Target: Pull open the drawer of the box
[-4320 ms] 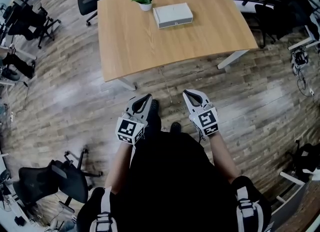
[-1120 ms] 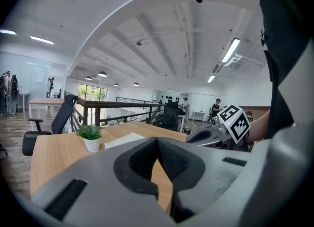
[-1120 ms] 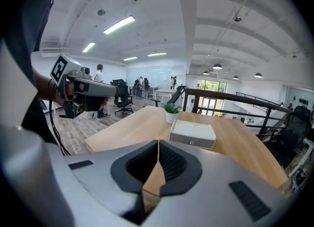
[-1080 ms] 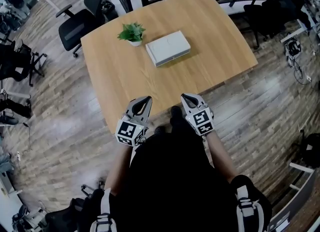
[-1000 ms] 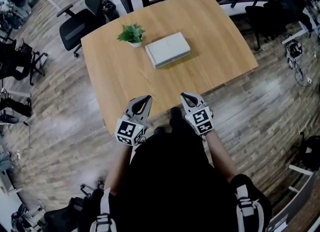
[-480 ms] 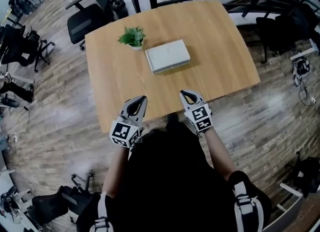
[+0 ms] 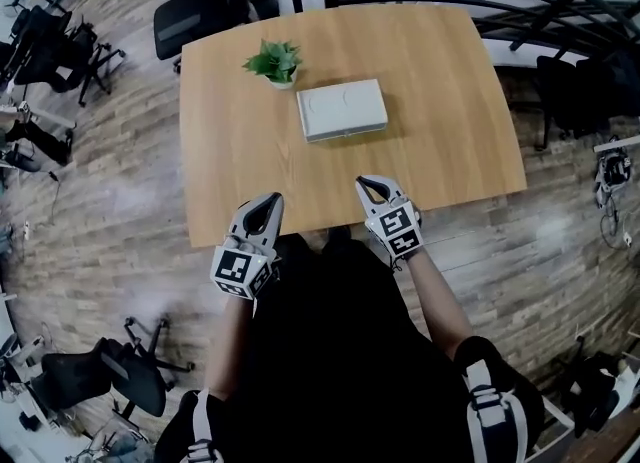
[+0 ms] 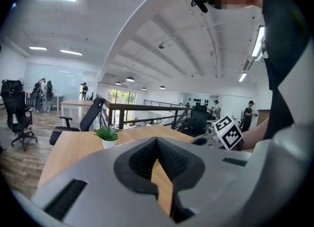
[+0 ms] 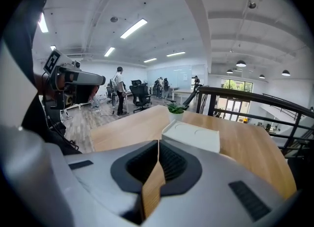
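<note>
At far left, beyond the table's back corner, one black mesh office chair (image 7: pixel 195 16) on grey-brown plank flooring. One broad table of pale, smooth wood with rounded corners (image 7: pixel 430 61). Over its near edge, one grey-and-white left gripper (image 7: pixel 271 198), ribbed black-lined jaws pressed tip to tip, nothing pinched. Further back, one small leafy green plant in a round white pot (image 7: pixel 275 59). Just right of that, near the table's middle, one flat white rectangular box (image 7: pixel 342 109), smooth, round-cornered, two faint circles on top, flush on every visible side, well apart from both grippers. At the near edge again, one matching right gripper (image 7: pixel 362 182), jaws likewise closed on nothing.
</note>
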A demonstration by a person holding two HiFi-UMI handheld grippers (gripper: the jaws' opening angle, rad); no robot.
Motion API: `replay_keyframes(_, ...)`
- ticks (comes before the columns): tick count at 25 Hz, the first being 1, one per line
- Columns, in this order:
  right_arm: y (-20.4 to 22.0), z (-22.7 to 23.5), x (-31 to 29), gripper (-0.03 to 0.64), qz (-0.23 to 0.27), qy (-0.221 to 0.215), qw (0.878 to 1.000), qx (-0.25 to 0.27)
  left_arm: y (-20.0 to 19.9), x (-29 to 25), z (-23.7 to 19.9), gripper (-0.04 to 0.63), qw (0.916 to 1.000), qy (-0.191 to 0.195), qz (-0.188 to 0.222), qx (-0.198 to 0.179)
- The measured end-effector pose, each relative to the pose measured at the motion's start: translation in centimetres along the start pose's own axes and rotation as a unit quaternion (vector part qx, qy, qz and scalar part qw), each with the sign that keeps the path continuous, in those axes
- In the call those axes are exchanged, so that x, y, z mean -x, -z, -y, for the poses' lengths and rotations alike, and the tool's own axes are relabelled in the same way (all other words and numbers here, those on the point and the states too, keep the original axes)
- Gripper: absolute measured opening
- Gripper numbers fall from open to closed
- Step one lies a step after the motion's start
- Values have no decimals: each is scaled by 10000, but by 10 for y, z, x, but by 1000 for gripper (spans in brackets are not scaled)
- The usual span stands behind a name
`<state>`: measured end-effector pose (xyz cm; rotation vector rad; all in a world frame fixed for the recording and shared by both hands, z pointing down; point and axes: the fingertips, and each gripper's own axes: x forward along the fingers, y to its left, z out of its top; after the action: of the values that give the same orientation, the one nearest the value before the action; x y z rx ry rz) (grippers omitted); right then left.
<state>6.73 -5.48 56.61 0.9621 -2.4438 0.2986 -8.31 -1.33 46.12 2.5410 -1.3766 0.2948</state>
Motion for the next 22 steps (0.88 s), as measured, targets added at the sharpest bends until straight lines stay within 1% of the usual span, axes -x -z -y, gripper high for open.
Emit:
replay_keyframes(7,3,15,-13,25,-99,-116,9999,78,1,-4,-3,23,9998,-187,-61,40)
replay_keyframes(11,2,14,-21,26,-156,-146,9996,166,1,-7,-8,23,9997,-208,-45,79)
replay_keyframes(16,8,15,-28,25,-240,-83,9996,130,6,-20,-12,23,9999,-57,-98,113)
replay_keyframes(22,17,27,-34,26,-209,198,9996,-44,6,-36,-14,23,9997,93,-112,198)
